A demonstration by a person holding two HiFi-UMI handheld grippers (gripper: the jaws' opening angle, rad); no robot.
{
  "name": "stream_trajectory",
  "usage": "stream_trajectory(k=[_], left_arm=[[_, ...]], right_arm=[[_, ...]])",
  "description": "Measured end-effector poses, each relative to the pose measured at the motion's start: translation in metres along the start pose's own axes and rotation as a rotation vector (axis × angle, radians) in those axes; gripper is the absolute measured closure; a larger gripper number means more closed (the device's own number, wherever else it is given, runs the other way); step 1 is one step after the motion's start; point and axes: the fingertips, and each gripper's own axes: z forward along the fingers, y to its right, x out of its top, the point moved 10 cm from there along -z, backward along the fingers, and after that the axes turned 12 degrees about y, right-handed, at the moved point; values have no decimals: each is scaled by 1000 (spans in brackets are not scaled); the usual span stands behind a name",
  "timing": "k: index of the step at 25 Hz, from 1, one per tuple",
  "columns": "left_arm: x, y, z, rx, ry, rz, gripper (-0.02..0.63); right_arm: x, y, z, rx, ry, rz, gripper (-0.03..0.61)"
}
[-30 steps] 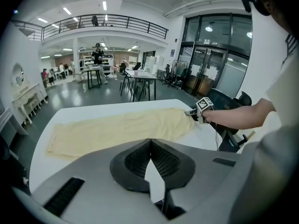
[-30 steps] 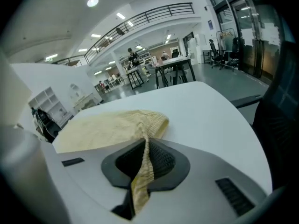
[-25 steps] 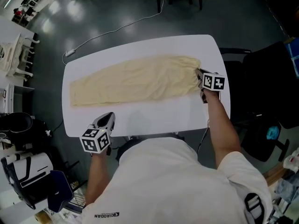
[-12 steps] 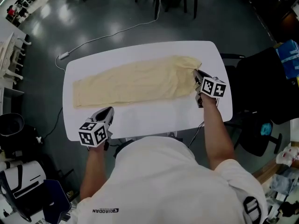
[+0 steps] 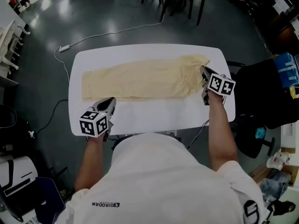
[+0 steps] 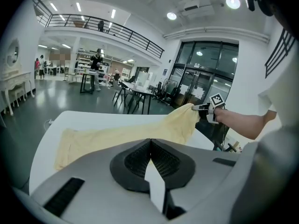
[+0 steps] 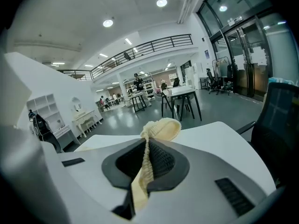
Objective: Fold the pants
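1. The pale yellow fabric pants (image 5: 140, 78) lie stretched lengthwise, left to right, across the far half of the white rounded table (image 5: 154, 113). They look already doubled leg on leg, a narrow strip ready to be folded end over end.
2. The right end of the pants is gathered into a bunch and lifted slightly off the tabletop. It is probably the waist end, though the crumpled cloth makes that hard to confirm.
3. The right gripper (image 5: 203, 71) holds that bunch: its jaws are clamped on a pleated ridge of cloth that runs between the pads and puffs out beyond the tips. Pinching the end this way lets it be carried over the rest of the garment.
4. The left gripper (image 5: 111, 101) hovers at the near left edge of the table, just short of the pants' near edge and not touching them. Its jaws are pressed together with nothing between them.
5. From there it seems placed to pin or steady the left part while the right end travels across.
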Motion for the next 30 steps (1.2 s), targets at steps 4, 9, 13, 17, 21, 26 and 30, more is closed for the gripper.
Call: stream_trajectory(k=[4,9,13,17,21,26,30], left_arm=[[-3,-31,-26,2,8,-4,587],[-8,-53,-53,20,4,11,587],[-12,-61,-66,18,28,5,587],[-17,-62,-83,31,42,-11,587],[-22,-56,-90,74,59,-34,588],[-23,-28,-95,90,74,-69,588],[-18,-12,-97,168,74,-74,586]], right_arm=[[2,-41,7,6,7,8,545],[9,-78,9,19,10,-1,545],[8,-93,11,27,22,12,545],[3,-105,11,45,28,23,545],[4,-108,11,76,25,3,545],[11,-103,6,126,32,3,544],[13,-101,8,185,41,25,545]])
